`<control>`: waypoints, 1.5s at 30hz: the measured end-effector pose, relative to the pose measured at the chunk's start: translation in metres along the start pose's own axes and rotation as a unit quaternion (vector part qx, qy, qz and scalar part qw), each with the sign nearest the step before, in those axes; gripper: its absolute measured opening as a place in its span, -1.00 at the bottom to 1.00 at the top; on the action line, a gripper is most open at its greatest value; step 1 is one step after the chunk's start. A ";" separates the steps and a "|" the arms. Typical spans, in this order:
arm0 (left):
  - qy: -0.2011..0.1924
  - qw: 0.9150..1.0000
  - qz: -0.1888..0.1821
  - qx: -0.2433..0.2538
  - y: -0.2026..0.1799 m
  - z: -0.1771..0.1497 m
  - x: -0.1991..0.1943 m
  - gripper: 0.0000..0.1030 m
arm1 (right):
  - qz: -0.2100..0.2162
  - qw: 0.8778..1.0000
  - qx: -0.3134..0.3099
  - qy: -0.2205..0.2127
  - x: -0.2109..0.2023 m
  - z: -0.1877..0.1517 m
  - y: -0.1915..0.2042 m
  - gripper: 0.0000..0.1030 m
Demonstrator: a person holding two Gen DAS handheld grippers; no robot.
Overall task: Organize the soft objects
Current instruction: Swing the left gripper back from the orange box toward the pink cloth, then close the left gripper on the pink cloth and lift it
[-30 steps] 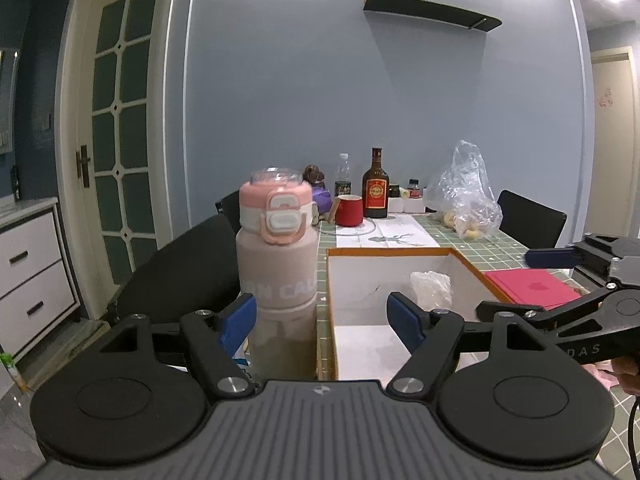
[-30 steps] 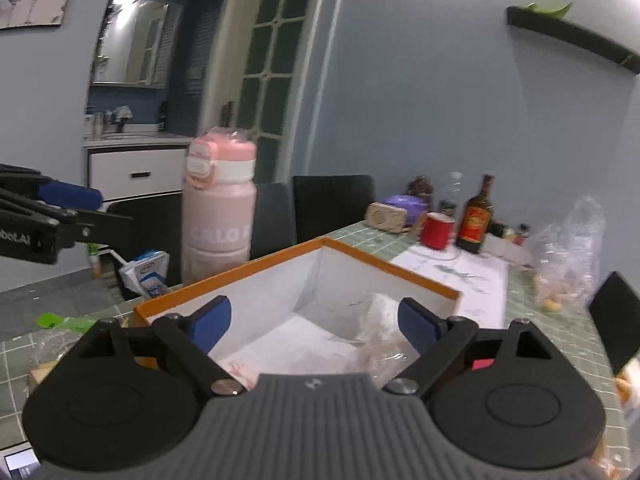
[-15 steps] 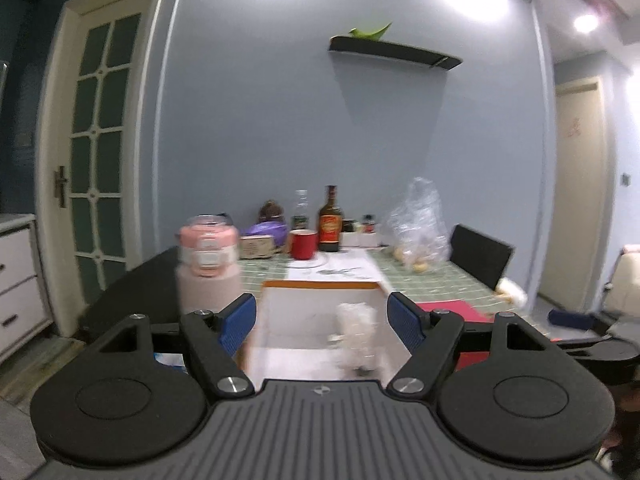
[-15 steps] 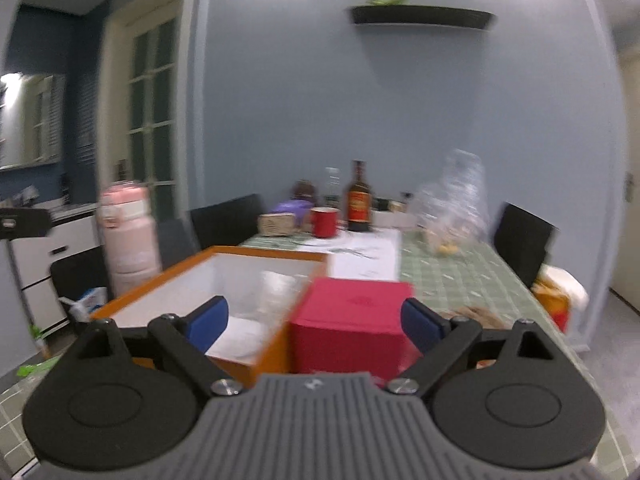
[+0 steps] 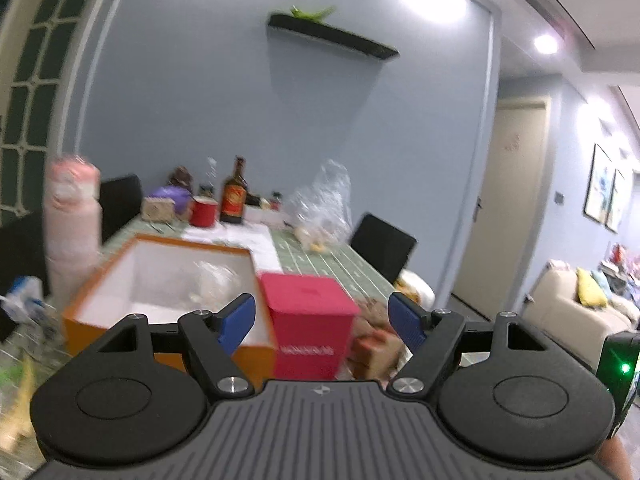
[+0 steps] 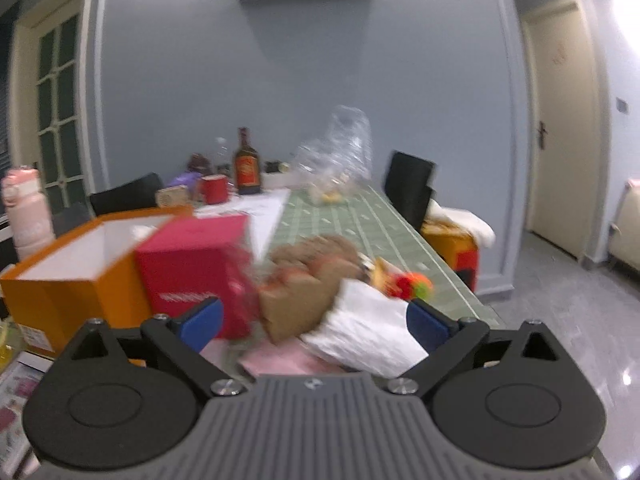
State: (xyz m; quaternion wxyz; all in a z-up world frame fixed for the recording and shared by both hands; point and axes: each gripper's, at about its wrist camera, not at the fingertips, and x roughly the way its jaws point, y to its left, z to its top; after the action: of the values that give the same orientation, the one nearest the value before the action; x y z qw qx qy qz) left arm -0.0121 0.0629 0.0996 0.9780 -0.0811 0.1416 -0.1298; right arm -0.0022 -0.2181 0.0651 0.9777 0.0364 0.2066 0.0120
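Note:
An open orange box (image 5: 120,256) with a white inside stands on the green table; a crumpled clear bag (image 5: 212,280) lies in it. It also shows in the right wrist view (image 6: 68,284). A red box (image 5: 308,320) (image 6: 192,268) stands right of it. Brown soft items (image 6: 308,280), a white cloth (image 6: 368,332) and a red-orange soft toy (image 6: 408,284) lie right of the red box. My left gripper (image 5: 322,322) is open and empty before the red box. My right gripper (image 6: 312,320) is open and empty above the brown items and white cloth.
A pink bottle (image 5: 72,224) (image 6: 26,212) stands left of the orange box. At the table's far end are a red mug (image 6: 214,189), a brown bottle (image 6: 246,168) and a clear plastic bag (image 6: 340,160). Black chairs (image 6: 412,184) flank the table.
Both grippers have swung right and pulled back from the orange box. The red box and the pile of soft items have come into view. Both stay open.

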 end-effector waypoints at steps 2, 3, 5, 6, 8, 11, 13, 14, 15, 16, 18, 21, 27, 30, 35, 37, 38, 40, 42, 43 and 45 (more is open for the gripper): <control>0.021 1.000 -0.011 0.019 -0.009 -0.012 0.015 0.73 | -0.009 1.000 -0.002 -0.001 0.003 -0.007 -0.015 0.88; 0.032 0.999 -0.016 0.035 -0.015 -0.020 0.022 0.73 | -0.015 1.000 -0.004 -0.003 0.004 -0.010 -0.023 0.88; 0.045 0.997 -0.020 0.068 -0.028 -0.035 0.036 0.73 | -0.025 1.000 0.002 0.001 0.008 -0.013 -0.038 0.88; 0.049 0.995 -0.020 0.081 -0.035 -0.043 0.042 0.73 | -0.029 1.000 0.010 0.000 0.010 -0.015 -0.044 0.88; 0.056 0.993 -0.017 0.099 -0.045 -0.055 0.054 0.73 | -0.029 0.999 0.027 0.004 0.014 -0.020 -0.054 0.89; 0.062 0.989 -0.012 0.131 -0.059 -0.071 0.066 0.73 | -0.025 0.998 0.032 0.040 0.029 -0.027 -0.057 0.89; 0.072 0.988 -0.006 0.140 -0.062 -0.078 0.074 0.73 | -0.028 0.997 0.034 0.064 0.038 -0.034 -0.057 0.89; 0.078 0.987 -0.006 0.140 -0.062 -0.080 0.078 0.73 | -0.028 0.997 0.035 0.068 0.041 -0.037 -0.056 0.89; 0.087 0.986 -0.005 0.139 -0.063 -0.084 0.083 0.73 | -0.027 0.996 0.035 0.072 0.045 -0.039 -0.056 0.89; 0.096 0.986 -0.003 0.136 -0.064 -0.088 0.088 0.73 | -0.027 0.996 0.033 0.076 0.048 -0.042 -0.055 0.89; 0.107 0.985 -0.003 0.134 -0.067 -0.095 0.090 0.73 | -0.027 0.996 0.029 0.085 0.055 -0.044 -0.051 0.89; 0.112 0.985 -0.010 0.133 -0.068 -0.100 0.098 0.73 | -0.036 0.994 0.024 0.104 0.064 -0.049 -0.048 0.92; 0.121 0.987 -0.031 0.104 -0.071 -0.100 0.118 0.73 | -0.040 0.991 0.003 0.129 0.072 -0.051 -0.045 0.93; 0.130 0.987 -0.035 0.092 -0.073 -0.100 0.128 0.73 | -0.044 0.990 -0.010 0.133 0.072 -0.052 -0.041 0.93; 0.146 0.983 -0.027 0.105 -0.080 -0.102 0.146 0.73 | -0.044 0.990 -0.017 0.136 0.072 -0.053 -0.039 0.93; 0.167 0.978 -0.012 0.123 -0.083 -0.106 0.156 0.73 | -0.043 0.990 -0.016 0.135 0.071 -0.053 -0.039 0.93; 0.174 0.976 -0.010 0.132 -0.086 -0.108 0.161 0.73 | -0.041 0.990 -0.017 0.135 0.070 -0.054 -0.039 0.93; 0.180 0.975 -0.013 0.132 -0.088 -0.110 0.167 0.73 | -0.035 0.990 -0.019 0.135 0.069 -0.054 -0.039 0.94; 0.194 0.973 -0.013 0.124 -0.089 -0.111 0.173 0.73 | -0.033 0.990 -0.019 0.135 0.069 -0.054 -0.039 0.94; 0.199 0.973 -0.010 0.118 -0.089 -0.111 0.176 0.73 | -0.033 0.990 -0.019 0.135 0.069 -0.054 -0.039 0.94; 0.209 0.972 -0.003 0.111 -0.090 -0.112 0.181 0.73 | -0.032 0.990 -0.019 0.135 0.069 -0.053 -0.039 0.94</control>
State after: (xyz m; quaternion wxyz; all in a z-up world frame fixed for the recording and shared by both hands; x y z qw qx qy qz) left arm 0.1016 -0.0863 -0.0352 0.9293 0.0569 0.3273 -0.1614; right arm 0.0397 -0.2506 -0.0146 0.9413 0.0088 0.3374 -0.0103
